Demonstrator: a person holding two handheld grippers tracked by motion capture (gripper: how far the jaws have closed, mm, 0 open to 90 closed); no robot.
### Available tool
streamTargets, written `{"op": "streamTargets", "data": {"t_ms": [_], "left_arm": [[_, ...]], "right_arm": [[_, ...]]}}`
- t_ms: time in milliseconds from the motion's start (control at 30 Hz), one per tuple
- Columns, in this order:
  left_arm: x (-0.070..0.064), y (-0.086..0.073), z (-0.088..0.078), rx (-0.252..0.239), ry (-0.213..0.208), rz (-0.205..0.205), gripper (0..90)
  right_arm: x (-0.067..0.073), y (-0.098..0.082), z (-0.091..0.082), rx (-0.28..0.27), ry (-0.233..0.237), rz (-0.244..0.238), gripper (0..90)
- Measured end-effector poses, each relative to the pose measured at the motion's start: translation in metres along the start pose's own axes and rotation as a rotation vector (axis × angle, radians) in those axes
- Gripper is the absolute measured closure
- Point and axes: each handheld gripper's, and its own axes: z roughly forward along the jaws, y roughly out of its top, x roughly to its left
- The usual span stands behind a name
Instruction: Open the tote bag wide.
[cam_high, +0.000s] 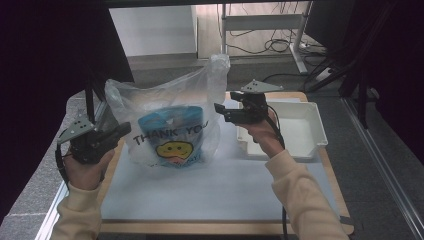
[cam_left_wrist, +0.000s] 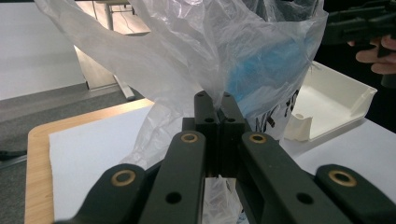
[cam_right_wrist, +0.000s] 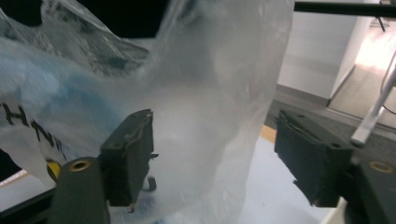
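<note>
1. High view. A clear plastic bag stands on the white mat that covers the wooden table, toward the left-centre. It is printed "THANK YOU" above a yellow smiley, and something blue shows inside it. One handle sticks up at the bag's top right.
2. High view. The left gripper is at the bag's left edge, carried by the left hand; its jaws point into the plastic.
3. High view. The right gripper sits at the bag's upper right, just beside the raised handle, held by the right hand.
4. High view. A white tray lies on the table to the right of the bag, behind the right hand.
5. Left gripper view. The jaws are pressed together and pinch a fold of the bag; plastic bunches above and below the tips. The white tray lies beyond, and the right gripper shows at the upper right.
6. Right gripper view. The jaws stand spread wide, with the bag between them. The left pad lies against the plastic; the right pad is clear of it. Nothing is pinched.
</note>
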Motion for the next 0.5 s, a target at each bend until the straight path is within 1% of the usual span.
{"op": "streamTargets", "data": {"t_ms": [200,233,300,367,433,500], "left_arm": [[0.0,0.0,0.0,-0.001,-0.001,0.001,90.0],[0.001,0.0,0.0,0.0,-0.002,0.0,90.0],[0.0,0.0,0.001,-0.001,-0.002,0.0,89.9],[0.0,0.0,0.001,-0.001,-0.003,0.0,89.9],[0.0,0.0,0.001,0.0,-0.004,0.001,90.0],[0.0,0.0,0.001,-0.001,-0.004,0.001,89.9]], "right_arm": [[-0.002,0.008,0.011,0.015,0.051,0.013,33.8],[-0.002,0.009,0.013,0.015,0.055,0.013,35.6],[-0.001,0.01,0.016,0.025,0.074,0.015,41.6],[0.0,0.01,0.018,0.03,0.081,0.007,55.1],[0.001,0.009,0.02,0.042,0.109,-0.002,64.7],[0.002,0.008,0.021,0.052,0.111,-0.007,72.7]]}}
